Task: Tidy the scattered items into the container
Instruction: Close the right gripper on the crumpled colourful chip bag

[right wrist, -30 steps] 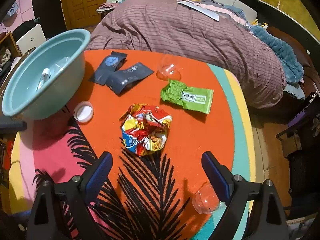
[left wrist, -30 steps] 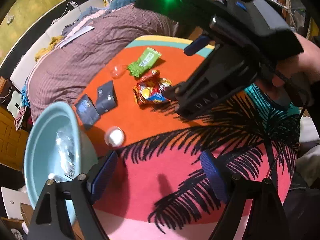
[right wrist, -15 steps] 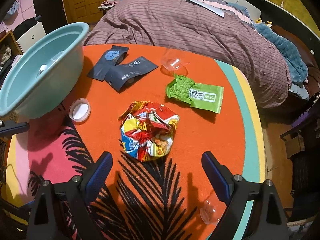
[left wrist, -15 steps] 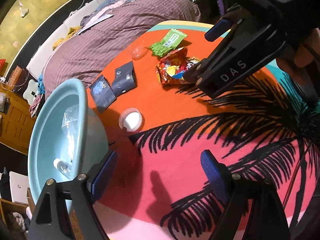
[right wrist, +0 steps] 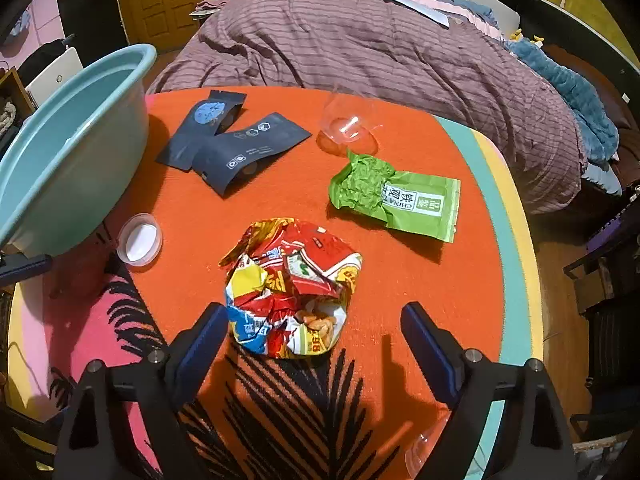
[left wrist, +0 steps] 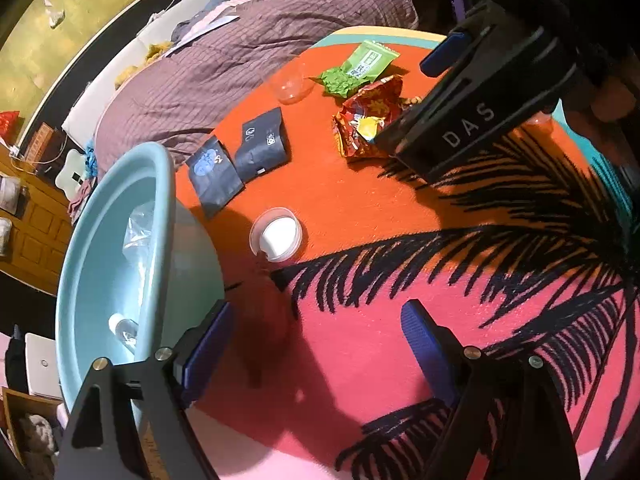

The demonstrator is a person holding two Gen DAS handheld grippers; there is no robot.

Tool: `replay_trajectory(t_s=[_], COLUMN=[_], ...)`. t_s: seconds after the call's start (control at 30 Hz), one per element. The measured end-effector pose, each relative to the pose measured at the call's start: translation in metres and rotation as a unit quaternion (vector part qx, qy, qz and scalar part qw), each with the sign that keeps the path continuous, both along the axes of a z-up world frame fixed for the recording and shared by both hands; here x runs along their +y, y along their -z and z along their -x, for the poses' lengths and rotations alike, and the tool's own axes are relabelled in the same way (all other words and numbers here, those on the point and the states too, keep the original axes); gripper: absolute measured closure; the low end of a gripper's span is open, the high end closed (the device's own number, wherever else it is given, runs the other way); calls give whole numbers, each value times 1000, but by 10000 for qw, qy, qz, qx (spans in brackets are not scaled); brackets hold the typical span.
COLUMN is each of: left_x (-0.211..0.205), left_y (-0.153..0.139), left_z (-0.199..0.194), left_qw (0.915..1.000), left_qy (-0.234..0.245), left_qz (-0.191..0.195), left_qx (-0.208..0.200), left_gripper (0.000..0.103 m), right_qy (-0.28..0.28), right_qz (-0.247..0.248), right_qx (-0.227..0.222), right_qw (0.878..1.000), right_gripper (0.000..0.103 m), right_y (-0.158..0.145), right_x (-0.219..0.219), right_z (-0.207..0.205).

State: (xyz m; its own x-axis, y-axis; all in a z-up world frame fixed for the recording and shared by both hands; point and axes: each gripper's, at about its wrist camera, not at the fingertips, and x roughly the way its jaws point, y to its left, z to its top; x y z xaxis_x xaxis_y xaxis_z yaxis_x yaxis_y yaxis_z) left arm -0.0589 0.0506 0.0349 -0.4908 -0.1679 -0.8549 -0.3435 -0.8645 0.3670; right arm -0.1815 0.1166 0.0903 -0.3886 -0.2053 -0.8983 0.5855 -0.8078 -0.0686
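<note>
A crumpled red and yellow snack bag lies on the orange mat, its near end between the fingers of my open right gripper, untouched by the pads. Beyond it lie a green packet, two dark blue pouches, a clear cup and a small white-bottomed round tub. The teal basin stands at the left. My left gripper is open over the pink part of the mat, empty, with the basin at its left finger and the tub ahead.
The basin holds clear plastic wrap and a small bottle. A second clear cup lies by the right gripper's right finger. A bed with a striped purple cover borders the mat's far side. The right gripper's black body hangs over the snack bag.
Both grippers have sunk toward the mat. The snack bag has come closer in the right wrist view, between the fingers. In the left wrist view the basin and tub sit nearer the middle.
</note>
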Motion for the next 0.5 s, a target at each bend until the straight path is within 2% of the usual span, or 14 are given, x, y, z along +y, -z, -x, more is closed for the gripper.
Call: replay_trajectory(t_s=[0.17, 0.5], left_x=[2, 10], left_y=[2, 10], left_z=[2, 6], left_qw=[9999, 9995], left_qy=[-43, -49], left_qz=[128, 309], left_qx=[27, 54], left_gripper=[14, 14], right_qy=[-85, -170], right_qz=[7, -10], right_qx=[10, -4], right_qw=[10000, 9999], right_gripper=[14, 35], right_y=[1, 9], right_x=[-4, -9], right_z=[1, 8])
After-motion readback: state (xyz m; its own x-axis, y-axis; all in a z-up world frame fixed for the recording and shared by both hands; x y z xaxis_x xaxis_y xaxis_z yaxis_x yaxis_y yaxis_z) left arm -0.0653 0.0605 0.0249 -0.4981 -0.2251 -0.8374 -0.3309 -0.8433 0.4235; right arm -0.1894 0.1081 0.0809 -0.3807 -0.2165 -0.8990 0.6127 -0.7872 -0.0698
